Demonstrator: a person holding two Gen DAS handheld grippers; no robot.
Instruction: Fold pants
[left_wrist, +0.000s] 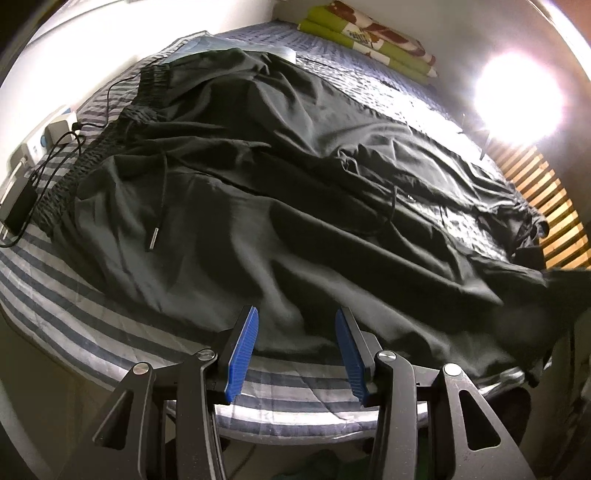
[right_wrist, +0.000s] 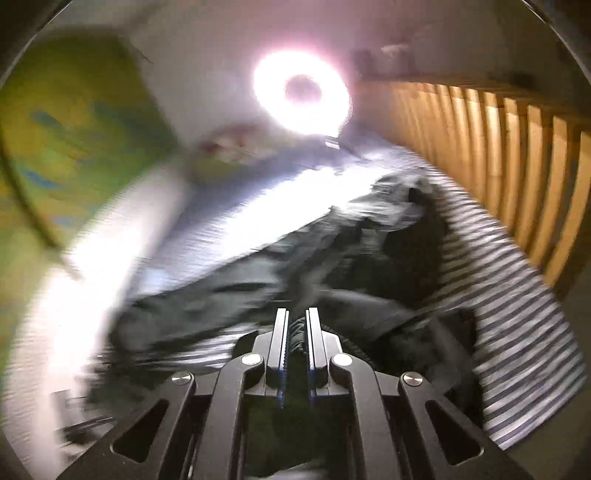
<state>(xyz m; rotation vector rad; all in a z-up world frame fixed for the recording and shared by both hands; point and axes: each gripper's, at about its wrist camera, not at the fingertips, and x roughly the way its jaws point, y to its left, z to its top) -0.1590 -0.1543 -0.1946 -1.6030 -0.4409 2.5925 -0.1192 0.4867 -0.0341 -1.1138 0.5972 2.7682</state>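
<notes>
Black pants (left_wrist: 280, 192) lie spread and wrinkled across a striped bed, the elastic waistband (left_wrist: 92, 158) at the left and the leg ends toward the right. A drawstring with a metal tip (left_wrist: 153, 238) rests on the fabric. My left gripper (left_wrist: 295, 321) hovers open over the near edge of the pants, blue pads apart, nothing between them. In the blurred right wrist view, my right gripper (right_wrist: 297, 325) is shut on a bunch of the black pants (right_wrist: 258, 273) fabric, which stretches away from its fingers.
A striped bedsheet (left_wrist: 48, 291) covers the mattress. A folded green patterned blanket (left_wrist: 369, 35) lies at the far end. A power strip and cables (left_wrist: 44, 144) sit at the left. A wooden slatted rail (right_wrist: 498, 166) and a bright ring light (right_wrist: 301, 92) stand at the right.
</notes>
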